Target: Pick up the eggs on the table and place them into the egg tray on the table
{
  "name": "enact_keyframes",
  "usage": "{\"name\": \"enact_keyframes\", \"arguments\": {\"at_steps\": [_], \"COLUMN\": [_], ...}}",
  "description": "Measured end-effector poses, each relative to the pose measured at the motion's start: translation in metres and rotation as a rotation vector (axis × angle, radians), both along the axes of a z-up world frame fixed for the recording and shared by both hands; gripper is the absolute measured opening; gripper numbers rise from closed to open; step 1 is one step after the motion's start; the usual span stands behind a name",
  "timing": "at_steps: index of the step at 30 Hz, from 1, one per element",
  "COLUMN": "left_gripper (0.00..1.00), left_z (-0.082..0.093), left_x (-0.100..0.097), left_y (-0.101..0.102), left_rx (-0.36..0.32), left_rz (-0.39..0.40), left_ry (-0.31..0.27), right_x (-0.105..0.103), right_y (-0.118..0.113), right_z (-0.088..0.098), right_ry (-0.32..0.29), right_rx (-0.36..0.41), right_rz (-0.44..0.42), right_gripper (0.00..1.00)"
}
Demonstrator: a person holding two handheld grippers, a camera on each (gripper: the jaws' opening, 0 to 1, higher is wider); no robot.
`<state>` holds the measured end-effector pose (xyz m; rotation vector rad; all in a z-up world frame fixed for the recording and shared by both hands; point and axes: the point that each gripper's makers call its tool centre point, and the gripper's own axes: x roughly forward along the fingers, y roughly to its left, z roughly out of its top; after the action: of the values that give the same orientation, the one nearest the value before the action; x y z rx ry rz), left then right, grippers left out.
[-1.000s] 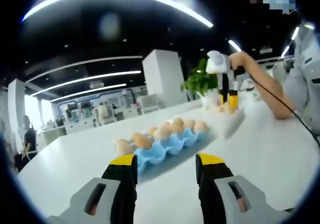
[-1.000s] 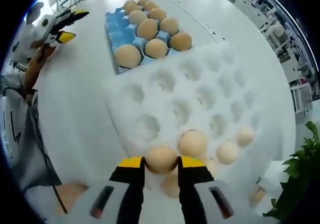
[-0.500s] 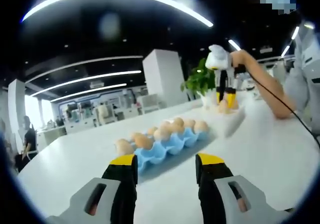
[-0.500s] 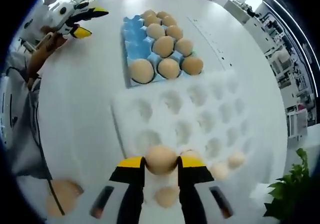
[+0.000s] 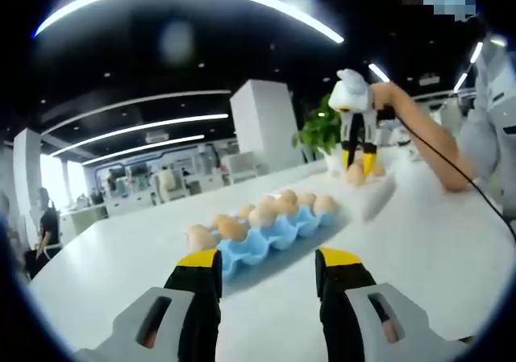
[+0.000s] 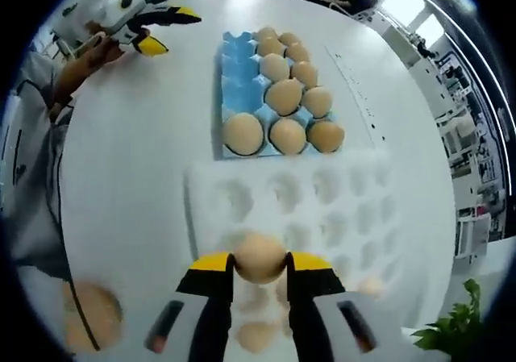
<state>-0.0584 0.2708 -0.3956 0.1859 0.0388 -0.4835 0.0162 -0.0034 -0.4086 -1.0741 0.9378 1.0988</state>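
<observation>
A blue egg tray (image 6: 234,68) lies on the white table, with several brown eggs (image 6: 284,96) in its right-hand cups and bare cups along its left side. In the right gripper view, my right gripper (image 6: 260,267) is shut on a brown egg (image 6: 260,255), held above a white foam tray (image 6: 322,193). The left gripper view has that same right gripper (image 5: 356,164) hanging over the foam tray (image 5: 369,199) beyond the blue tray (image 5: 270,235). My left gripper (image 5: 268,262) is open with nothing in it, low over the table short of the blue tray.
Loose eggs (image 6: 256,335) sit in the foam tray's near cups under my right gripper. The left gripper (image 6: 168,30) and a person's hand show at the far left of the table. A potted plant (image 5: 322,132) stands behind the foam tray. A person's arm (image 5: 427,140) reaches in from the right.
My right gripper has risen with the egg and moved away from the foam tray's near cups, toward the blue tray. The left gripper has stayed still.
</observation>
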Motion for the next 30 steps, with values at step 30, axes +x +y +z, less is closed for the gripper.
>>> {"name": "enact_keyframes", "arguments": {"at_steps": [30], "left_gripper": [0.46], "left_z": [-0.001], "left_x": [0.000], "left_y": [0.000], "left_rx": [0.000], "left_rz": [0.001], "left_ry": [0.003], "right_x": [0.001], "right_y": [0.028], "right_z": [0.006], "right_ry": [-0.032], "right_rx": [0.042], "right_rz": [0.110], "right_gripper": [0.27]}}
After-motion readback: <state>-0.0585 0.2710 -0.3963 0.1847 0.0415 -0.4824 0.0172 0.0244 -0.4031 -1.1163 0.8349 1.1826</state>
